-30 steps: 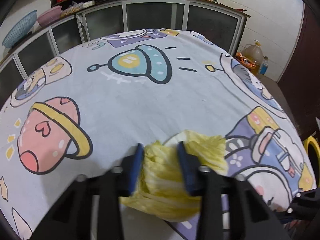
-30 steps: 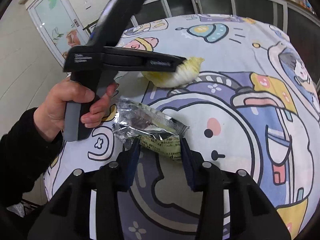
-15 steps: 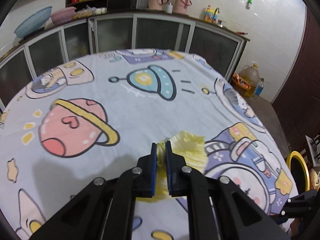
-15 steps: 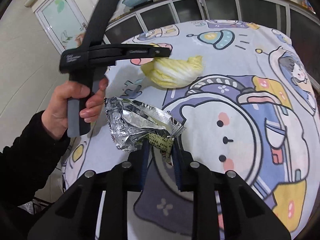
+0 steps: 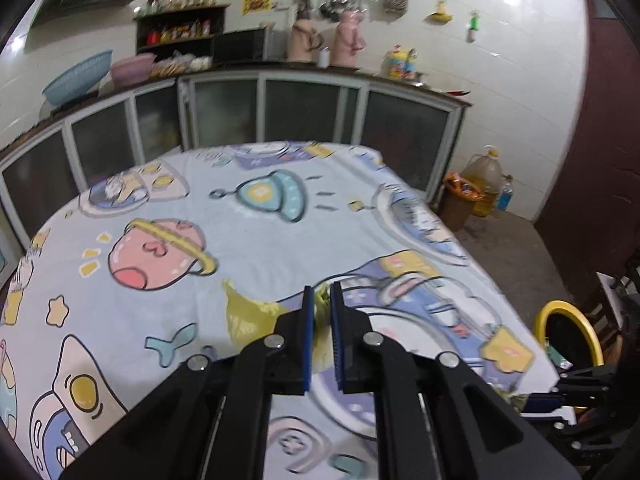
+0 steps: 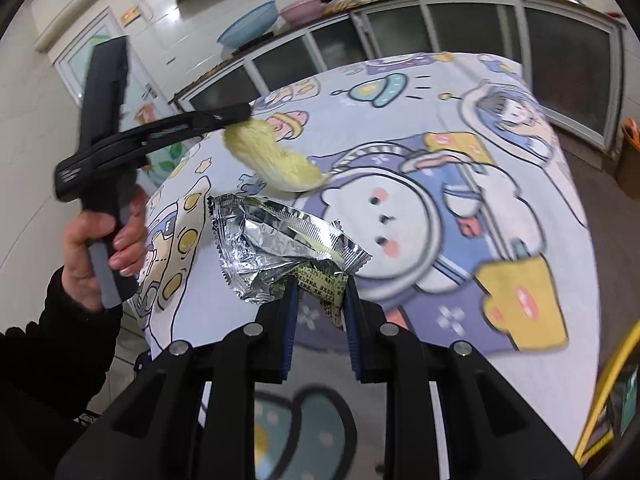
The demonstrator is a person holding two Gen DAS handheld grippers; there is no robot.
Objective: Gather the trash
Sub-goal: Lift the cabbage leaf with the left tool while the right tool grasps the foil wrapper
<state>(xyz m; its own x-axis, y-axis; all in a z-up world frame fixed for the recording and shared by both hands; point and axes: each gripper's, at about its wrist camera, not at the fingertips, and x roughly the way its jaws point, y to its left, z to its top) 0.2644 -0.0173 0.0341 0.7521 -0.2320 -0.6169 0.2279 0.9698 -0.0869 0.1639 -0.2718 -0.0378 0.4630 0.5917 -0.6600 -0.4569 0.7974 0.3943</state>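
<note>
1. Compared with a second ago, my left gripper (image 5: 320, 300) has gone from open around the cabbage leaf (image 6: 276, 158) on the cloth to clamped on it, and the leaf is now lifted clear of the tablecloth (image 5: 248, 248).
2. Half a second ago the leaf still hung low over the cloth; in the right wrist view it now dangles higher, its lower tip over the astronaut-bear print, and it is blurred.
3. My right gripper (image 6: 320, 300) was open around the foil wrapper (image 6: 280, 248) a second ago. It has since closed, and the wrapper now stands up off the table.
4. The left wrist view has tilted up: more of the wall, the shelf and the two pink thermos jugs (image 5: 326, 38) shows than before.
5. Left fingers (image 5: 307, 344): the blue pads stand at a narrow gap, pinching a thin yellow-green bit of the leaf between them. The rest of the leaf hangs to the left below the jaws.
6. Right fingers (image 6: 289, 332): a narrow gap, squeezing the printed yellow-green end of the wrapper. The crumpled silver part fans out up and to the left of the pads.
7. My left hand (image 6: 100, 248) wraps the left gripper's handle at the table's near-left edge.
8. A yellow-rimmed bin (image 5: 570, 330) sits on the floor beside the table, on the right of the left wrist view.
</note>
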